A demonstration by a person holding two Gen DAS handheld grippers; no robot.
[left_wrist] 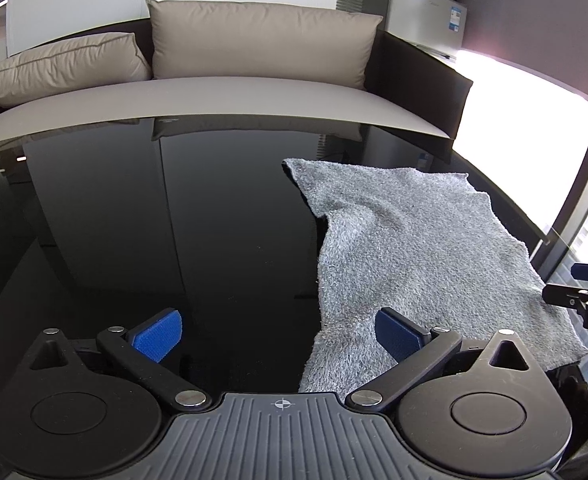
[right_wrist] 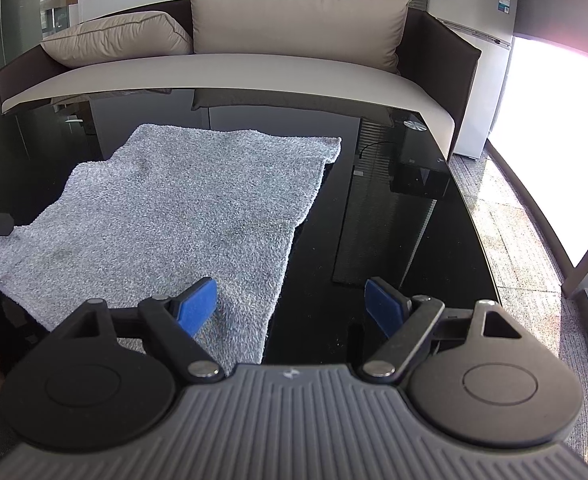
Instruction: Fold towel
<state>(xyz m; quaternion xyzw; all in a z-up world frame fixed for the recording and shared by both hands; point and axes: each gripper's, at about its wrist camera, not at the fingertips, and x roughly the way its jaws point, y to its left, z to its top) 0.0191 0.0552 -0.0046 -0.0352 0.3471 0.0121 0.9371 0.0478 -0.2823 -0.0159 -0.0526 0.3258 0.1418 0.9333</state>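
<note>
A grey terry towel [left_wrist: 414, 248] lies spread and slightly rumpled on the black glass table [left_wrist: 173, 220]. In the left wrist view my left gripper [left_wrist: 277, 336] stands open. Its right blue pad [left_wrist: 398, 338] sits over the towel's near left corner, and its left pad is over bare glass. In the right wrist view the towel [right_wrist: 181, 208] fills the left half. My right gripper [right_wrist: 289, 308] is open too. Its left pad [right_wrist: 197, 308] is over the towel's near right corner, the other over glass. Neither gripper pinches the cloth.
A sofa [right_wrist: 253, 76] with two beige cushions runs along the table's far edge. A silver fridge [right_wrist: 478, 40] stands at the back right beside a bright window. A dark box [right_wrist: 418, 180] shows at the table's right side. The table's right edge [right_wrist: 490, 248] curves close by.
</note>
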